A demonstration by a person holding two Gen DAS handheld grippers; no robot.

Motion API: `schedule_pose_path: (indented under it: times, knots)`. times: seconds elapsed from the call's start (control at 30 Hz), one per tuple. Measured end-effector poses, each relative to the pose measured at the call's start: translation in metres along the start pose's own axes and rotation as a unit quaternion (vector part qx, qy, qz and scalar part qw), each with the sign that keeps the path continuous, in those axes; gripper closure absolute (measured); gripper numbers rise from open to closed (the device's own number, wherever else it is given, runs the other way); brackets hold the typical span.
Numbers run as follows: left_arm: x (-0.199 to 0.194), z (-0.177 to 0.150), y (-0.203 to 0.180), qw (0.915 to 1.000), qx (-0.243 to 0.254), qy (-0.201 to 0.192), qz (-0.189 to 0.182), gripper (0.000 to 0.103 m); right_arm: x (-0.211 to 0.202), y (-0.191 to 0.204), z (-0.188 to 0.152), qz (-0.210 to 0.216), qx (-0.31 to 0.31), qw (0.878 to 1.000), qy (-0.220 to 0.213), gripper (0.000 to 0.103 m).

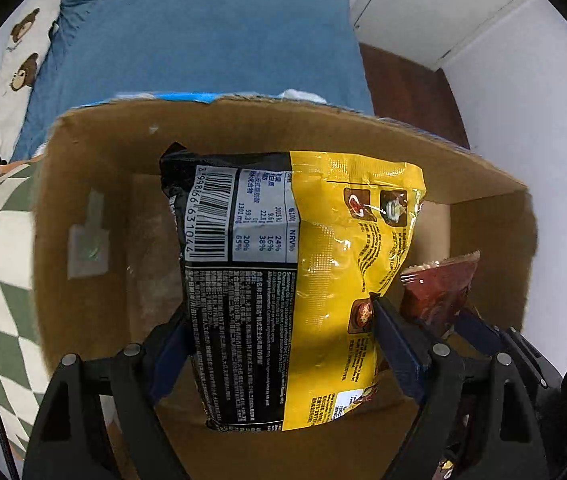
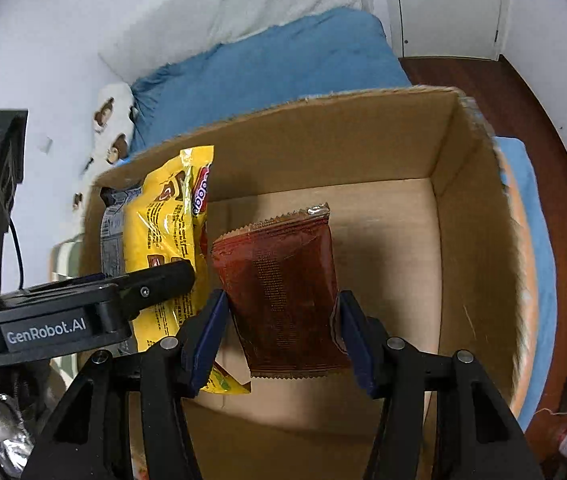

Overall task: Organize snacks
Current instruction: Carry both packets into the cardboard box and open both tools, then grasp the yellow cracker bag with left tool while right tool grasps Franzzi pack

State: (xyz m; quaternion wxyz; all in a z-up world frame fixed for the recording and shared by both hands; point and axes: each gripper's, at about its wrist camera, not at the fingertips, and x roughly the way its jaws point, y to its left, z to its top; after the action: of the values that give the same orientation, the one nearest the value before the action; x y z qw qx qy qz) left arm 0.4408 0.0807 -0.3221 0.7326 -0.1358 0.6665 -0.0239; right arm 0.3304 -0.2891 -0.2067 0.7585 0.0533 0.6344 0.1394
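Noodle packet (image 1: 303, 280) hangs left of sachet (image 2: 283, 292), both above the cardboard box (image 2: 475, 240).

Cardboard box (image 1: 83, 184): matt brown corrugated board, rough torn rim. Inside it, yellow-black snack packet (image 1: 323, 248): glossy crinkled plastic film; red-brown sachet (image 2: 283, 288): semi-gloss film, serrated edges. Behind the box, blue bedsheet (image 1: 203, 40): matt cloth.
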Motion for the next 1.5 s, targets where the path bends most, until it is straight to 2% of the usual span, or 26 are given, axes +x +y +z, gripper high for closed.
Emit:
schedule_pose_path:
  times: [0.13,0.27,0.3,0.33,0.4,0.57,0.63,0.77,0.8,0.97,1.13,1.23,1.3,1.5]
  knots:
    - [0.009,0.009,-0.003,0.9998,0.009,0.011,0.016,0.018,0.021,-0.01,0.006,-0.004,0.001,1.0,0.014,0.045]
    - [0.021,0.011,0.0,0.9997,0.004,0.02,0.016,0.018,0.049,-0.017,0.019,-0.004,0.0,0.999,0.039,0.044]
    - [0.019,0.012,0.001,0.9998,0.004,0.012,0.017,0.018,0.066,-0.011,0.029,-0.009,0.002,0.999,0.05,0.04]
    - [0.016,0.016,0.001,0.9997,0.006,0.006,0.023,0.018,0.07,-0.014,0.027,-0.015,0.004,0.998,0.056,0.027]
    - [0.013,0.016,0.002,0.9995,0.013,0.0,0.03,0.014,0.069,-0.028,0.023,-0.014,0.011,0.998,0.064,0.008]
    - [0.003,0.014,0.007,0.9991,0.015,-0.02,0.034,0.013,0.058,-0.046,0.017,-0.027,0.006,0.997,0.066,0.008]
    - [-0.004,0.011,0.006,0.9986,0.019,-0.036,0.034,0.013,0.065,-0.038,0.026,-0.032,0.005,0.997,0.063,0.008]
    - [-0.026,-0.009,-0.004,0.9959,0.031,-0.071,0.048,0.013,0.044,-0.044,0.017,-0.042,-0.002,0.998,0.043,0.008]
    - [-0.031,-0.016,-0.004,0.995,0.032,-0.081,0.048,0.013,0.049,-0.031,0.018,-0.047,-0.002,0.998,0.035,0.008]
    - [-0.056,-0.046,-0.006,0.9892,0.041,-0.126,0.062,0.013,0.009,-0.023,-0.007,-0.066,-0.011,0.998,-0.004,0.008]
    - [-0.079,-0.082,-0.014,0.9822,0.051,-0.166,0.071,0.013,-0.009,0.015,-0.025,-0.075,-0.016,0.996,-0.044,0.008]
    - [-0.096,-0.1,-0.014,0.9788,0.052,-0.183,0.074,0.013,0.029,0.085,0.003,-0.085,-0.022,0.994,-0.065,0.008]
    - [-0.106,-0.112,-0.014,0.9769,0.052,-0.194,0.074,0.013,0.033,0.102,0.004,-0.088,-0.025,0.993,-0.078,0.008]
    - [-0.128,-0.141,-0.017,0.9731,0.051,-0.214,0.069,0.013,0.012,0.119,-0.018,-0.105,-0.042,0.986,-0.12,0.008]
